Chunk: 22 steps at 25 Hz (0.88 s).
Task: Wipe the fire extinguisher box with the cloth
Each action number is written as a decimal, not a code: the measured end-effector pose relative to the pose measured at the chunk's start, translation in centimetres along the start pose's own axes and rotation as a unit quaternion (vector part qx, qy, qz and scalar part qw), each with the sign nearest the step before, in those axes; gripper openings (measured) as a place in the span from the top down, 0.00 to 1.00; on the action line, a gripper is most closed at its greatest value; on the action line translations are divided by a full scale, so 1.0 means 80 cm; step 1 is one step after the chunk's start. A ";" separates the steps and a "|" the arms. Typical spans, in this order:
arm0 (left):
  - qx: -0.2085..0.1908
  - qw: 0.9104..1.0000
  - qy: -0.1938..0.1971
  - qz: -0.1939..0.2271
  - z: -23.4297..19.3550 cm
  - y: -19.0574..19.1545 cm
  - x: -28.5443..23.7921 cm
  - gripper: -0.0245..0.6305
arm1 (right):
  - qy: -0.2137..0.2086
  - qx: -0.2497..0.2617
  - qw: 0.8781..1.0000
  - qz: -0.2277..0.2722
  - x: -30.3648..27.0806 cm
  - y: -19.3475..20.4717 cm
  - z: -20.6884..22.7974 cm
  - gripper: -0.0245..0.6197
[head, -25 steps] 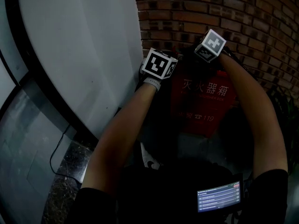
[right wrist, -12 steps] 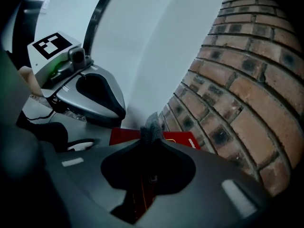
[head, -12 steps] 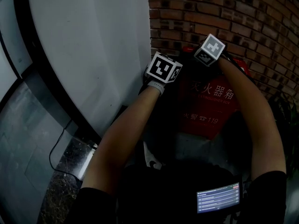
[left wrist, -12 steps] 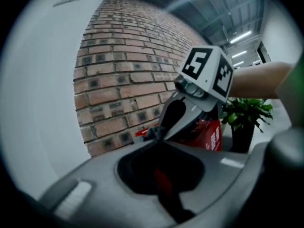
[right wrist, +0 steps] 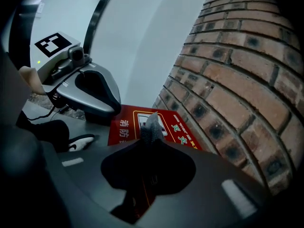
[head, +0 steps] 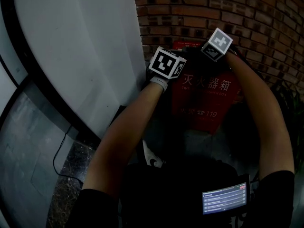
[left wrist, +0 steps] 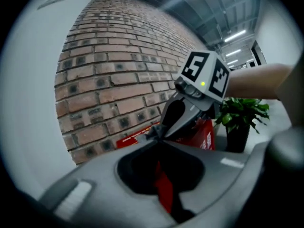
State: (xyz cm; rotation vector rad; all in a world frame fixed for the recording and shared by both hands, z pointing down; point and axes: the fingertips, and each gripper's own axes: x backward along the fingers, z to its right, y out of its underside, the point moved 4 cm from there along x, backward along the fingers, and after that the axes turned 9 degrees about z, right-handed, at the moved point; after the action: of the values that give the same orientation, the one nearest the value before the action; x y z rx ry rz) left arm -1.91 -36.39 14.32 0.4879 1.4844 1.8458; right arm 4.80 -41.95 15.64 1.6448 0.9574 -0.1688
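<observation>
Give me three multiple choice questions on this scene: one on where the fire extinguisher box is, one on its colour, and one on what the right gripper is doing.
1. The fire extinguisher box stands:
A. against the brick wall
B. on a tabletop
C. inside a cupboard

2. The box is:
A. blue
B. red
C. yellow

3. The right gripper is:
A. open and empty
B. shut on a bottle
C. shut on the cloth

Answers:
1 A: bricks rise directly behind the box.
2 B: its panels are red with pale lettering.
3 C: grey fabric sticks out from between the closed jaws.
</observation>
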 end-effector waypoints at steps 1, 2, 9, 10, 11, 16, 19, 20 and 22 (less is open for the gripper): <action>-0.001 1.000 0.003 -0.001 0.006 -0.003 -0.005 0.96 | 0.004 -0.003 1.000 -0.002 0.007 0.006 0.002 0.87; -0.002 1.000 0.006 -0.002 0.013 -0.005 -0.011 0.96 | 0.008 -0.006 1.000 -0.003 0.014 0.013 0.005 0.87; -0.014 0.999 0.033 -0.007 0.067 -0.020 -0.050 0.96 | 0.036 -0.028 0.999 -0.009 0.075 0.072 0.031 0.87; -0.014 0.999 0.037 -0.008 0.073 -0.022 -0.055 0.96 | 0.037 -0.033 0.999 -0.009 0.083 0.079 0.034 0.87; -0.016 0.999 0.039 -0.008 0.079 -0.024 -0.060 0.96 | 0.040 -0.036 0.999 -0.008 0.091 0.087 0.037 0.87; -0.026 0.998 0.057 -0.011 0.111 -0.034 -0.082 0.96 | 0.060 -0.050 0.997 -0.008 0.136 0.124 0.050 0.87; -0.030 0.998 0.061 -0.015 0.127 -0.035 -0.092 0.96 | 0.085 -0.053 0.995 -0.011 0.162 0.143 0.062 0.87; -0.031 0.998 0.061 -0.016 0.133 -0.034 -0.095 0.96 | 0.086 -0.059 0.994 -0.011 0.169 0.150 0.061 0.87; -0.032 0.997 0.063 -0.016 0.144 -0.034 -0.100 0.96 | 0.091 -0.068 0.993 -0.012 0.184 0.165 0.062 0.87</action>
State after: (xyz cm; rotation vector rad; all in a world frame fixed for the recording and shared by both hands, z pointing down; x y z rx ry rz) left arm 12.12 -34.01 15.96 0.3197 1.5014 1.9236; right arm 24.96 -38.98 15.51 1.5433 1.1024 0.0312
